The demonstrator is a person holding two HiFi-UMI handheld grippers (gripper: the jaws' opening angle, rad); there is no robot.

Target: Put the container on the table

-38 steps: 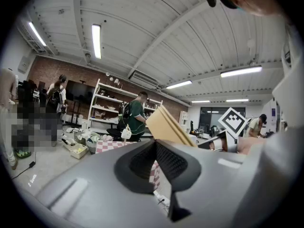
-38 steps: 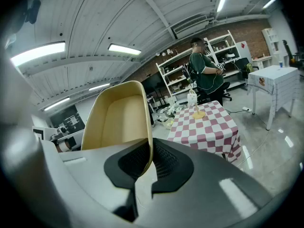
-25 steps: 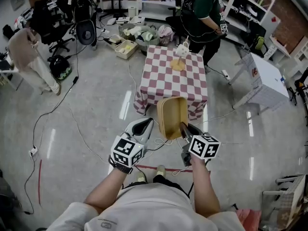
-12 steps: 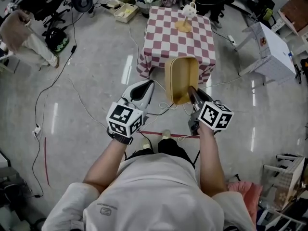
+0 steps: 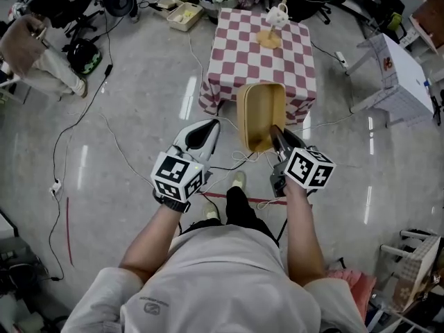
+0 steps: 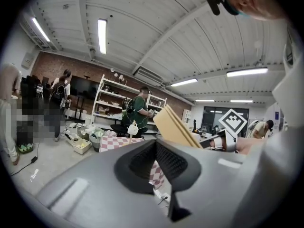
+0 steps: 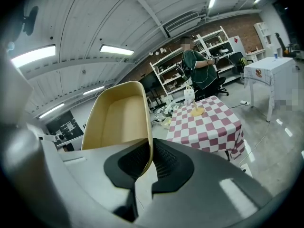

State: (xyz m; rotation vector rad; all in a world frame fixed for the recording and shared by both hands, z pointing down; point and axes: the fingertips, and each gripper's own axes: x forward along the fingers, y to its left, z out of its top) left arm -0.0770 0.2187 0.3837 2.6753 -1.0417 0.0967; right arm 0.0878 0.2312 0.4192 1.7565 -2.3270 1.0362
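A tan, rounded-rectangular container (image 5: 260, 115) hangs tilted in the air just short of the table (image 5: 243, 61), which wears a red-and-white checked cloth. My right gripper (image 5: 276, 139) is shut on the container's near rim. In the right gripper view the thin rim (image 7: 145, 146) is pinched between the pads and the container (image 7: 118, 120) stands upright. My left gripper (image 5: 200, 134) is shut and empty, beside the container on its left. In the left gripper view the container (image 6: 172, 126) shows edge-on. A white pot on a yellow stand (image 5: 272, 26) sits at the table's far end.
Cables run across the floor (image 5: 125, 158), and a red tape line (image 5: 239, 198) lies by my feet. Bins of clutter (image 5: 184, 14) stand behind the table. A white side table (image 5: 402, 75) is at the right, a person (image 5: 28, 47) at the left, another person (image 7: 195, 68) behind the table.
I have stepped closer to the checked table, which now sits lower and nearer in the head view. Both grippers keep their pose, and the container stays in the right one.
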